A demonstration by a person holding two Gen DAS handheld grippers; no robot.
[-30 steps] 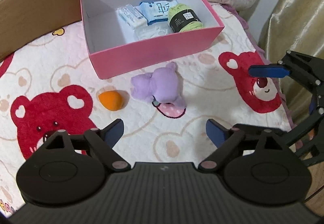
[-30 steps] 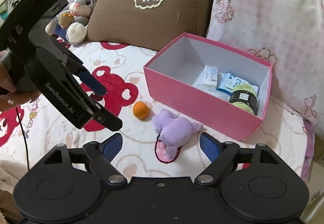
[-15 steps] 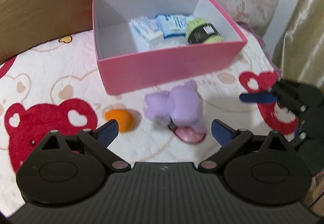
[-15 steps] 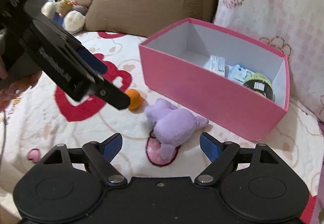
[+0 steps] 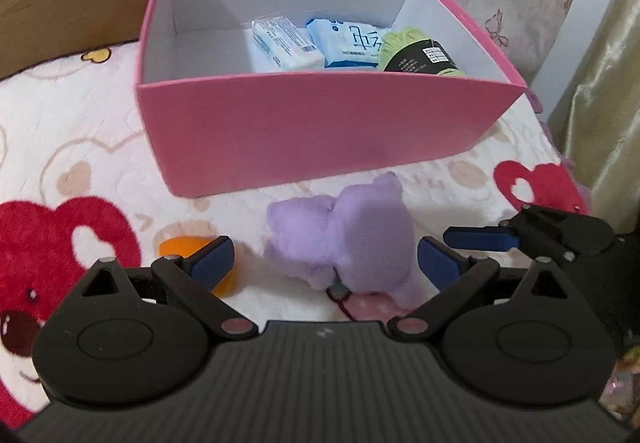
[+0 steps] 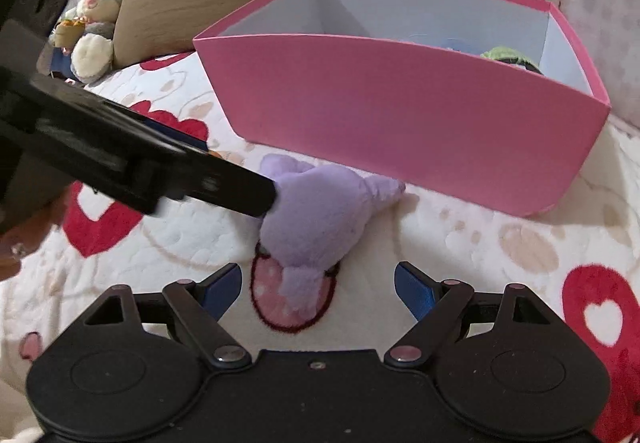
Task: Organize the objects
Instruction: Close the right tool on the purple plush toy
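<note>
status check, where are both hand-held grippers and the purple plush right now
Left hand-held gripper open, jaws just widened, straddling purple plush. Right hand-held gripper open, empty, close by. Plush on blanket before pink box. Orange ball beside left finger.

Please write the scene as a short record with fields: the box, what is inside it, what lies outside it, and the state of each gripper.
surface: bed blanket with red bear print
box: pink box, open top, no lid seen
inside box: white packet, blue tissue pack, green yarn, all toward its right end
outside box: purple plush toy and orange ball on the blanket before the box
left gripper: open, jaws have just been opening, plush toy between them, not pressed
right gripper: open, empty, close to the plush toy
</note>
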